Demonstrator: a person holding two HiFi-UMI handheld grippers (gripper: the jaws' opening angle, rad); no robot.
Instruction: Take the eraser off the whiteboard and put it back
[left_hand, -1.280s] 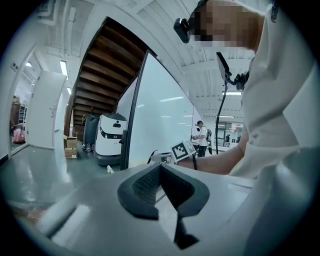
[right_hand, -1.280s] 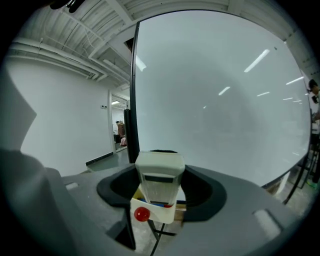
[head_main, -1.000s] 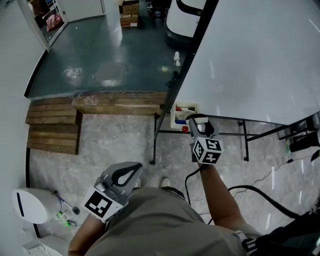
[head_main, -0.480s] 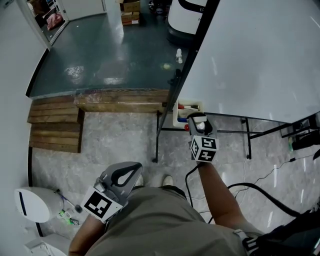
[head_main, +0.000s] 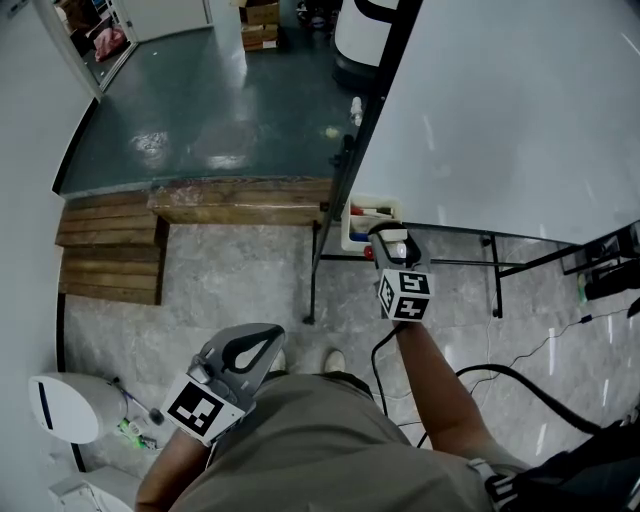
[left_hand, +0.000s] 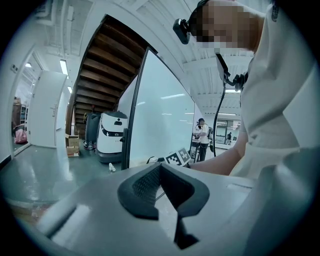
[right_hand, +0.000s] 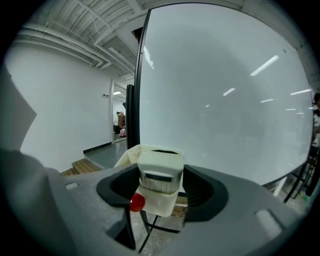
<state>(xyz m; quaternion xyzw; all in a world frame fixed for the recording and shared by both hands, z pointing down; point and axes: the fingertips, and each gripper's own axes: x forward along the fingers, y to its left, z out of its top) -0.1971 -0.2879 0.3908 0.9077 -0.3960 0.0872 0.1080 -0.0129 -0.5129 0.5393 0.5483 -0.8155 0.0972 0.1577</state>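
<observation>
A white block eraser sits between the pads of my right gripper, which is shut on it. In the head view the right gripper holds it at the lower left corner of the whiteboard, just over the white marker tray. The tray shows behind and below the eraser, with a red knob at its front. My left gripper hangs low by the person's body, shut and empty, its pads meeting at the tips.
The whiteboard stands on a black frame with floor legs. Wooden steps lie to the left, a white robot base behind the board, a white bin at lower left. Black cables trail on the floor at right.
The right gripper with the eraser has shifted only slightly near the tray. The left gripper has kept still.
</observation>
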